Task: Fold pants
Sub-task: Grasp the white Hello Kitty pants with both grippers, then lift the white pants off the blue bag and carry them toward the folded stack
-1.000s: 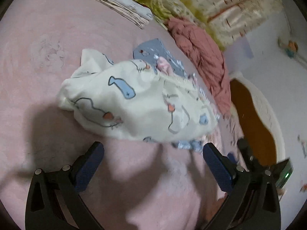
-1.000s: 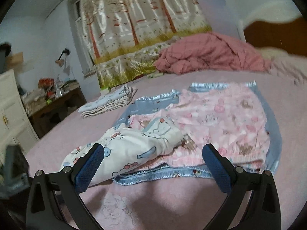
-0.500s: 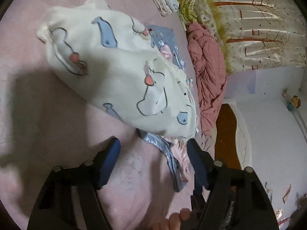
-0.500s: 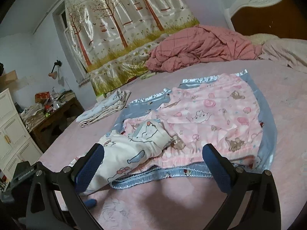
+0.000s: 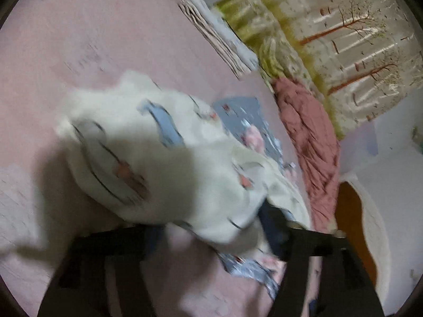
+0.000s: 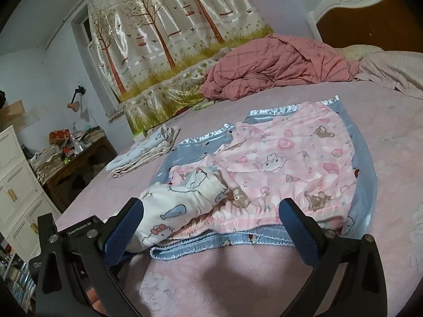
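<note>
Cream cartoon-print pants (image 5: 169, 163) lie bunched across the middle of the blurred left wrist view, atop pink patterned pants (image 6: 285, 166) and a blue satin-edged garment (image 6: 362, 158) on the pink bedsheet (image 5: 92, 34). Left gripper (image 5: 211, 232) has just been widening its jaws; cream fabric sits between them, but whether the pads press it I cannot tell. Right gripper (image 6: 211, 227) stands released at lower centre. Folded clothes (image 6: 144, 155) lie mid-left, a red quilt (image 6: 277, 68) upper centre.
</note>
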Tool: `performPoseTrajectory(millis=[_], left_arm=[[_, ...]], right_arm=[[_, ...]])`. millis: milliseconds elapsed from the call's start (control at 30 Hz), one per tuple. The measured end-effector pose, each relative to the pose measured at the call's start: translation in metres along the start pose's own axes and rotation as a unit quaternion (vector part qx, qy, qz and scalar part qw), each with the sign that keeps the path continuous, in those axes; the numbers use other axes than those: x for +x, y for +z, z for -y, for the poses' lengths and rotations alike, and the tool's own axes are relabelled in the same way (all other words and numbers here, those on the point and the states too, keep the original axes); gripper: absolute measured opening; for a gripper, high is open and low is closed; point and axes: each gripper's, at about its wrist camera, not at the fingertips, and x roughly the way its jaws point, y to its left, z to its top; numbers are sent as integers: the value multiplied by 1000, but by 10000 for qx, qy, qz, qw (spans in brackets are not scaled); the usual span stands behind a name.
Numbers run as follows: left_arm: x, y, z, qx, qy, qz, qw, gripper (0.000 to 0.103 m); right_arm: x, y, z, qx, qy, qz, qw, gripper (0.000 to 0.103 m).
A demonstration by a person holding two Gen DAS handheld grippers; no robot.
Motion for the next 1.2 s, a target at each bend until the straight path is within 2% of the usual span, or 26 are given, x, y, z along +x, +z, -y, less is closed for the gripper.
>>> performPoseTrajectory(millis=[167, 233, 333, 400, 433, 467, 500, 533, 600, 667, 767, 833, 867, 933, 1000, 1067, 1100, 1133, 1167, 1200], left_arm=[[4, 3, -9, -174, -67, 54, 9998, 77], [8, 6, -4, -99, -8, 101, 9999, 87], [19, 10, 4, 163, 58, 370, 9992, 102], [28, 14, 11, 392, 257, 259, 9986, 102], [28, 16, 12, 419, 256, 266, 9984, 96], [26, 17, 11, 454, 218, 324, 9982, 83], [24, 20, 11, 529, 293, 356, 9975, 49], [24, 22, 10, 648, 345, 307, 9968, 30], [20, 26, 10, 819, 288, 254, 9959, 22], [6, 27, 12, 1008, 413, 546, 9925, 20], [-21, 23, 27, 1793, 386, 982, 9781, 20], [-37, 23, 35, 2177, 410, 1148, 9684, 20], [-43, 24, 36, 2288, 374, 1156, 9659, 20], [-54, 28, 37, 2488, 359, 1126, 9613, 21], [-62, 35, 34, 2576, 444, 1082, 9591, 21], [-70, 42, 24, 2517, 387, 1018, 9617, 21], [-73, 46, 19, 2462, 370, 982, 9635, 22], [-76, 50, 13, 2399, 360, 947, 9655, 22], [-78, 52, 8, 2360, 351, 919, 9667, 22], [-80, 54, 4, 2332, 350, 893, 9677, 22]], right_arm=[[0, -1, -3, -48, 41, -17, 10000, 103], [1, -2, -5, -79, 47, -44, 9999, 103], [2, -4, -12, -245, -59, -23, 9997, 103], [1, -5, -14, -337, -122, 12, 9994, 103], [1, -5, -15, -358, -130, 20, 9993, 103], [1, -4, -15, -361, -126, 28, 9993, 103], [0, -4, -15, -352, -121, 32, 9993, 103], [0, -4, -15, -348, -107, 44, 9993, 103], [-1, -3, -14, -328, -53, 49, 9994, 103], [-1, -3, -14, -278, 33, 27, 9996, 103], [2, -3, -14, -210, 366, -138, 9990, 103], [6, -4, -15, -144, 792, -389, 9960, 103], [10, -5, -15, -8, 1176, -620, 9911, 103], [21, -10, -13, 491, 2009, -1136, 9718, 103], [37, -22, -12, 1224, 2751, -1652, 9392, 103], [53, -37, -15, 1791, 2985, -2127, 9130, 103], [62, -45, -19, 1999, 2967, -2399, 9025, 102], [68, -52, -24, 2097, 2927, -2570, 8968, 102], [70, -55, -30, 2094, 2853, -2581, 8989, 102], [69, -56, -36, 2062, 2726, -2495, 9060, 102]])
